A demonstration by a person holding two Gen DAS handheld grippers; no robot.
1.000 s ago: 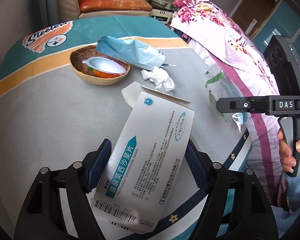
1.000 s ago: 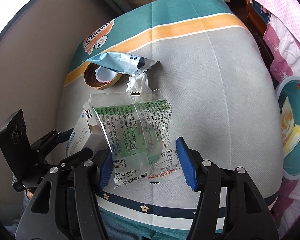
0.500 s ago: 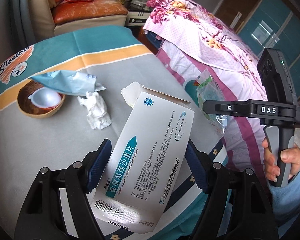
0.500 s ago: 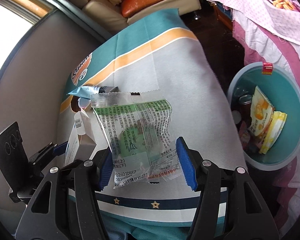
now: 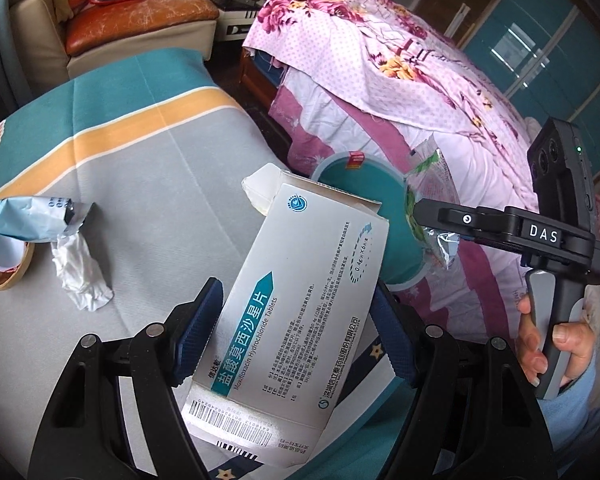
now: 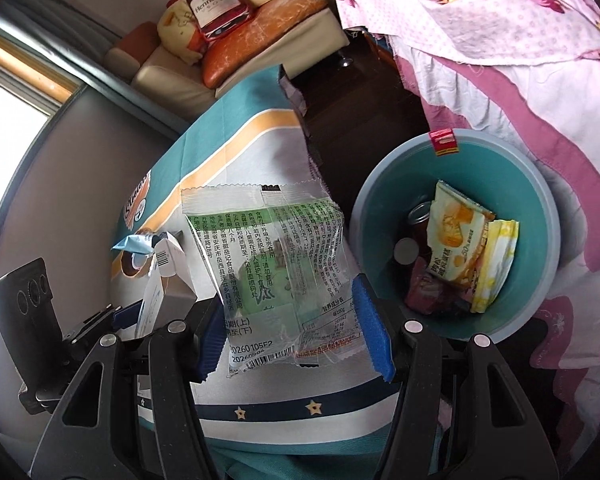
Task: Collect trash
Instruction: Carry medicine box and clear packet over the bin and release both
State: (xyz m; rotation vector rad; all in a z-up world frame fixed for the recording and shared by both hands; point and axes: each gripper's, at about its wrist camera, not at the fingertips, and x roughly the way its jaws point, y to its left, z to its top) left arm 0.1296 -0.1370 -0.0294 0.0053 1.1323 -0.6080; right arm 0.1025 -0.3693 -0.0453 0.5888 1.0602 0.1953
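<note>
My left gripper (image 5: pixel 296 336) is shut on a white medicine box (image 5: pixel 300 304) with teal print, held above the table's edge. My right gripper (image 6: pixel 292 336) is shut on a clear green-printed plastic wrapper (image 6: pixel 268 256); the wrapper also shows in the left wrist view (image 5: pixel 432 200). A teal bin (image 6: pixel 540 216) stands on the floor to the right of the table and holds several wrappers and a can. Its rim shows behind the box in the left wrist view (image 5: pixel 340 160). A crumpled tissue (image 5: pixel 80 272) and a light blue pouch (image 5: pixel 24 220) lie on the table.
A wooden bowl (image 5: pixel 8 264) with a white cup inside sits at the table's left. The table has a grey, teal and orange cloth (image 5: pixel 160 152). A bed with a pink floral cover (image 5: pixel 380 60) stands to the right of the bin. A sofa (image 5: pixel 132 28) is behind.
Both grippers have swung right from over the table toward the bin, each keeping its item. The bin has come fully into the right wrist view.
</note>
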